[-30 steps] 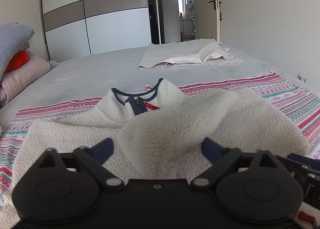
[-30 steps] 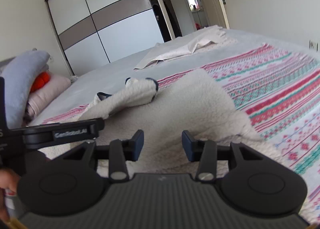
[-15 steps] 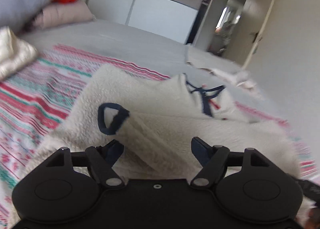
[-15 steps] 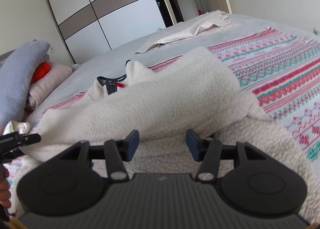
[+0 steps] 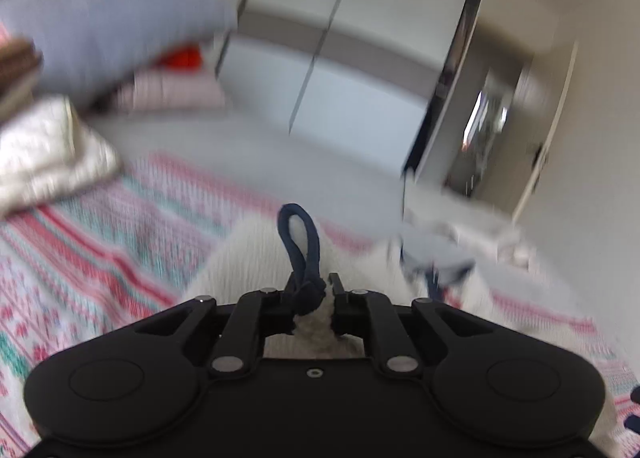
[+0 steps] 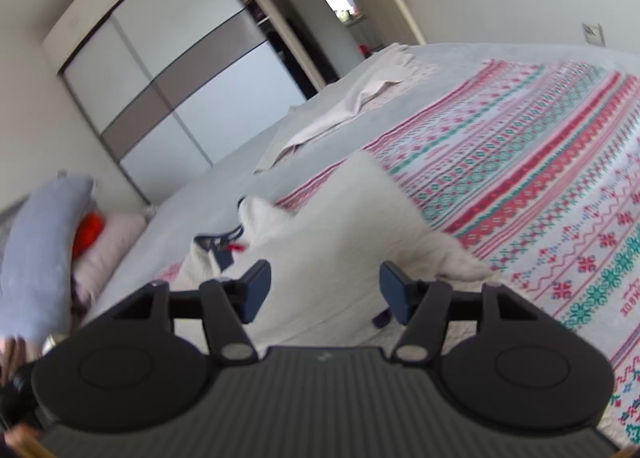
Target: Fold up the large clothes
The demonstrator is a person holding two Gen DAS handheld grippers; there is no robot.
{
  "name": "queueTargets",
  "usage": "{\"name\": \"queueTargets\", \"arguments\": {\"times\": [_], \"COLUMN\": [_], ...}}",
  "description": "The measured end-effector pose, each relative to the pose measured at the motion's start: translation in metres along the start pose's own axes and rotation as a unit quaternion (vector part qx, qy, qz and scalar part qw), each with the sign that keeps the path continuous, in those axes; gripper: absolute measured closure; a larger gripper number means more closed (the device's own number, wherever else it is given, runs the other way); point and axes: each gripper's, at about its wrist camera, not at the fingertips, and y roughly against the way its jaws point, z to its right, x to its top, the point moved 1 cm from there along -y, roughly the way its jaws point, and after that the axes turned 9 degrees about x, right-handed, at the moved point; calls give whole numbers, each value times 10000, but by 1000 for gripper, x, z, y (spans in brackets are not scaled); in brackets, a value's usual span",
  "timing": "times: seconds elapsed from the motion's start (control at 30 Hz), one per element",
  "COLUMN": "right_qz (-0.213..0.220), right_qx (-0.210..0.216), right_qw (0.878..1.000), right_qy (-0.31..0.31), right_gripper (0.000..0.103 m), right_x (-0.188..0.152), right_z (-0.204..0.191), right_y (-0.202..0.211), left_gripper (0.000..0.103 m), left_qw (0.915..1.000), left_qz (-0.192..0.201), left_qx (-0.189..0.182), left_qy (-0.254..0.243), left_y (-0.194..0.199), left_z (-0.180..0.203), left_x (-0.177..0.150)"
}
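left fingers (image 5: 335,290) pinch the fleece sleeve's navy cuff (image 5: 300,242).

L gripper (image 5: 313,300) clamped tight, R gripper (image 6: 325,290) jaws just widening, apart

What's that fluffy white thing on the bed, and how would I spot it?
Find the bed's patterned blanket, striped red and green. On it lies a cream fleece pullover. Unlike the flat beige cloth further back, it is fluffy with navy trim at the collar.
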Motion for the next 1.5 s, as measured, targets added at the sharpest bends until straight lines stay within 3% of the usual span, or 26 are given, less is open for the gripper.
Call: {"name": "queueTargets", "arguments": {"times": [0.07,0.13,0.2,0.3,0.37,0.4,0.47,0.53,0.57,0.63,0.67,0.8,0.87,0.9,0.93,1.0,1.17,1.27,1.5], "right_qz": [-63,-108,-85,62,97,73,8,-92,-153,-457,-667,-834,-833,-873,-917,-981,-1201,-1419,-2108], "right_qx": [-125,-318,-429,-351,-355,-431,-460,-472,-516,-703,-828,-876,-757,-646,-542,-286,143,220,142], "right_qw": [9998,9994,9990,9992,9984,9974,9960,9952,9947,9922,9899,9860,9866,9879,9894,9918,9917,9887,9765], "right_qy": [-127,-74,10,176,427,570,771,854,871,921,942,1151,1183,1103,986,772,435,423,422], "right_gripper": [43,43,43,44,60,63,65,65,65,68,75,77,70,67,56,52,32,19,14], "right_x": [0,-1,-1,3,5,5,3,-1,-3,-6,-9,-16,-14,-11,-7,1,17,18,-2], "right_z": [10,15,15,11,4,0,-3,-4,-2,3,7,9,5,6,7,12,24,32,63], "right_y": [-4,-8,-10,-9,-12,-15,-22,-29,-33,-43,-49,-50,-42,-36,-29,-13,33,60,115], "left_gripper": [85,81,76,64,63,63,63,63,63,64,62,61,59,52,41,26,19,9,6], "left_qw": [9962,9863,9827,9782,9762,9795,9891,9920,9889,9824,9804,9717,9697,9696,9701,9703,9683,9703,9711], "left_qz": [241,-220,-341,608,1034,1057,740,94,-359,-905,-1037,-1039,-1136,-1242,-1325,-1458,-1706,-1784,-2059], "left_qx": [612,1134,1315,1653,1626,1433,827,360,316,542,568,799,832,772,653,385,35,-129,-277], "left_qy": [-562,-1180,-1259,-1103,-997,-940,-969,-1207,-1407,-1541,-1576,-1962,-1996,-1960,-1923,-1890,-1823,-1628,-1178], "left_y": [-7,-29,-33,-11,0,1,-3,-17,-28,-48,-56,-56,-49,-42,-34,-15,38,68,114], "left_z": [9,15,11,6,5,3,5,11,15,11,9,24,27,27,25,21,4,-13,-69], "left_x": [-8,-18,-23,-21,-16,-12,-10,-16,-23,-37,-46,-49,-42,-39,-36,-28,-15,-11,-10]}}
